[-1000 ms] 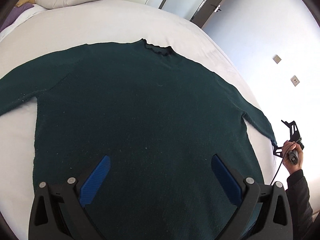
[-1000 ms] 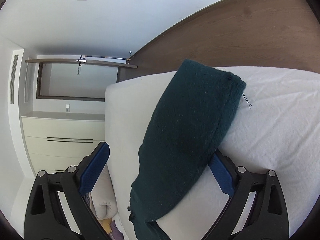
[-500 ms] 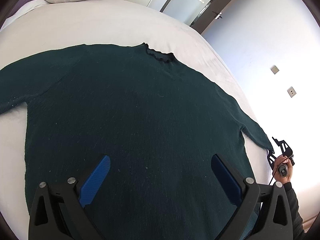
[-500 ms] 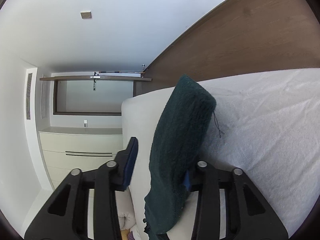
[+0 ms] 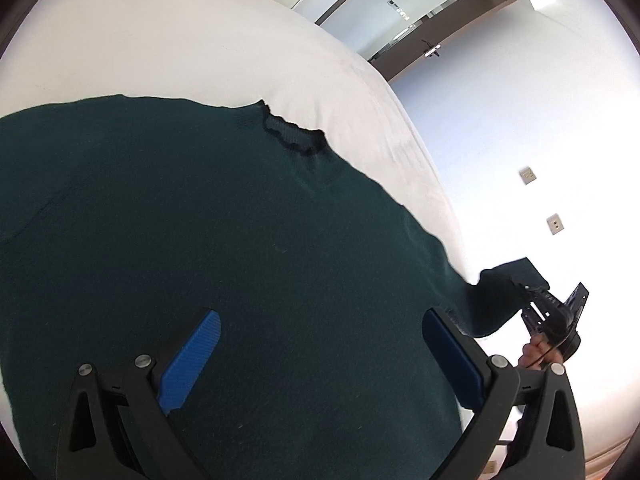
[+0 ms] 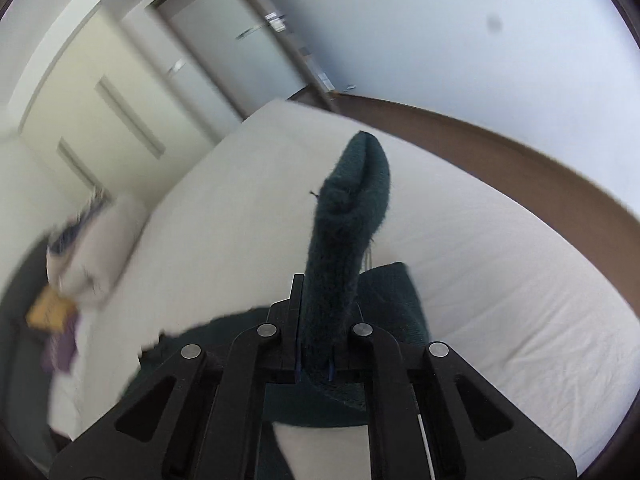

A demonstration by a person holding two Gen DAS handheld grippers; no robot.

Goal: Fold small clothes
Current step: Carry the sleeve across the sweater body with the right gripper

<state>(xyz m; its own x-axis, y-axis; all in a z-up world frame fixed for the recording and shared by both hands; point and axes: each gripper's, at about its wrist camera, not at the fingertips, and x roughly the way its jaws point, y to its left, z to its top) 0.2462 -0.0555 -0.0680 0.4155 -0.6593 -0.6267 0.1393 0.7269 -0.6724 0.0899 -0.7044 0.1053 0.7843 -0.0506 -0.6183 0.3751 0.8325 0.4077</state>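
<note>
Our right claw (image 6: 316, 344) is pinched tight on the sweater's sleeve (image 6: 344, 232), whose cuff stands up past the fingers toward the centre of the right wrist frame, lifted off the bed (image 6: 500, 280). Below and beside it, at lower centre, more dark green knit lies on the white sheet. At the far left of that frame, blurred, sits what may be a pillow (image 6: 92, 248) with something yellow and purple beneath it; we cannot tell more.

Our left claw (image 5: 320, 356) is spread wide, its blue pads (image 5: 192, 356) hovering over the sweater (image 5: 240, 240), gripping nothing. The sweater lies flat on the bed and fills the lower and middle of the left wrist frame, its collar (image 5: 292, 136) toward upper centre. At the right edge the sleeve rises off the mattress into the right claw (image 5: 536, 300), with the hand (image 5: 540, 354) just below it. Farther off, at the upper right, are a door (image 5: 420, 28) and two wall plates (image 5: 554, 224).
</note>
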